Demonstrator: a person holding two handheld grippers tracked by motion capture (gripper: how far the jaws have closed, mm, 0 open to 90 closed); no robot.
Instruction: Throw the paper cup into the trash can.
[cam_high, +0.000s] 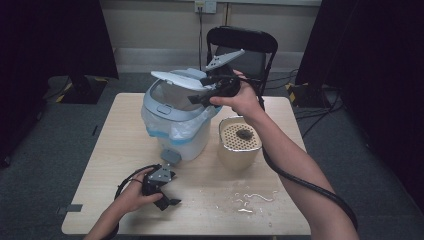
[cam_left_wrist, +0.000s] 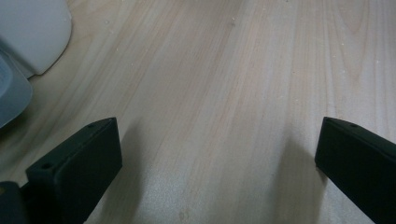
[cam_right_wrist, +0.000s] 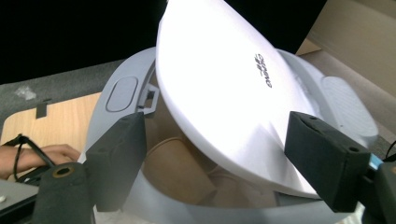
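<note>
Right tool (cam_high: 197, 95) holds its jaws wide around the bin's white lid (cam_right_wrist: 224, 88), tipped up over the lined bin (cam_high: 172, 127) at table centre

Lid-handling looks to be the step; next, I judge, a firm pinch on its rim. Left tool (cam_high: 167, 200), jaws wide, rests at 7 o'clock; a perforated canister (cam_high: 240, 140) crowds 3 o'clock, paper cups (cam_right_wrist: 180, 170) lying inside the bin

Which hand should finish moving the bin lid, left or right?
Right. The right gripper is already at the bin lid, jaws either side of its edge. The left gripper rests on the table, jaws open over bare wood.
</note>
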